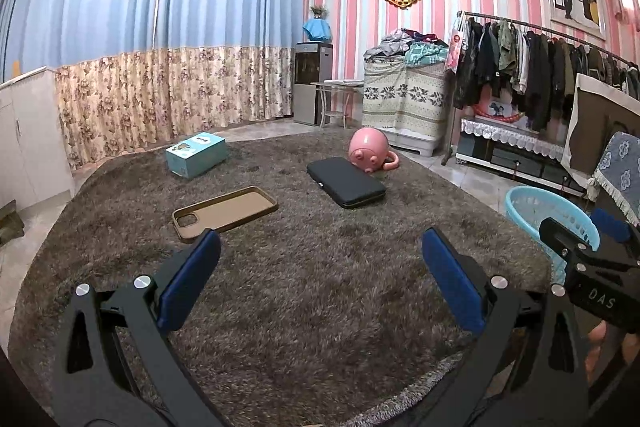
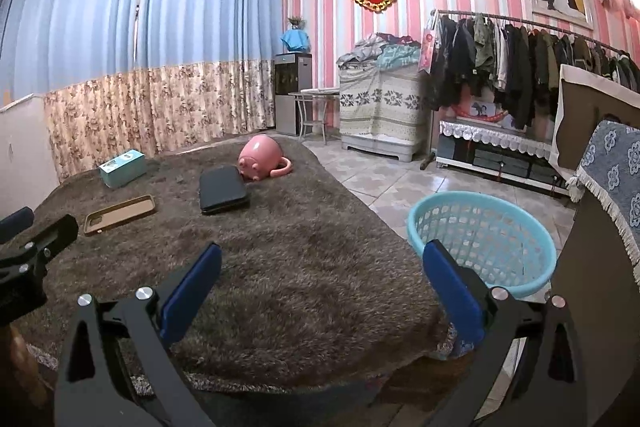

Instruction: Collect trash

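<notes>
A shaggy brown rug covers the tiled floor below pink-striped walls. Both the left gripper and the right gripper gape wide, holding nothing.

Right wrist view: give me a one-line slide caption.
Open right gripper above a brown shag rug, empty blue basket at its right, phone case and black case ahead.
</notes>
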A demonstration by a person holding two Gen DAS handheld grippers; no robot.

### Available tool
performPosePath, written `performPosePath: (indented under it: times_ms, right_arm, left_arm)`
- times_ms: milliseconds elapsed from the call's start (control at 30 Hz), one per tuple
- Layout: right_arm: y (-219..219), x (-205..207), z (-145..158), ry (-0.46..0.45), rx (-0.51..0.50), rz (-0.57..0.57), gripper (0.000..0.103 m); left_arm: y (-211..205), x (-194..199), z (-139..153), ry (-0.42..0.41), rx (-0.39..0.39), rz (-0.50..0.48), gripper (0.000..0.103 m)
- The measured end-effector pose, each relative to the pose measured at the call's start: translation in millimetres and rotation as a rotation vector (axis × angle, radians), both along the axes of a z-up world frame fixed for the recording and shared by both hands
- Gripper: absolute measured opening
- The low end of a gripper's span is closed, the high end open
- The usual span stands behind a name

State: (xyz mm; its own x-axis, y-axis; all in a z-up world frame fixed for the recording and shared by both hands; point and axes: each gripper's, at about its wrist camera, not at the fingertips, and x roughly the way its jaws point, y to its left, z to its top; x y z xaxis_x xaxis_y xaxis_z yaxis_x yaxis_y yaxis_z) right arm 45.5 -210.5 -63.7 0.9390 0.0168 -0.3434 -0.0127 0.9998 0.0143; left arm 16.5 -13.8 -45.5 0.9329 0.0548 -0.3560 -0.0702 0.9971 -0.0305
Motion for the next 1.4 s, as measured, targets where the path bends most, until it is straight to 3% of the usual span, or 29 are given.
performPosePath:
  times_ms: [1400]
  right_arm:
    - [2,0,1,-0.021,-0.013,0.001,0.099]
  left_arm:
    - [1,-5,8,-0.043,0.025,0.01,0.098]
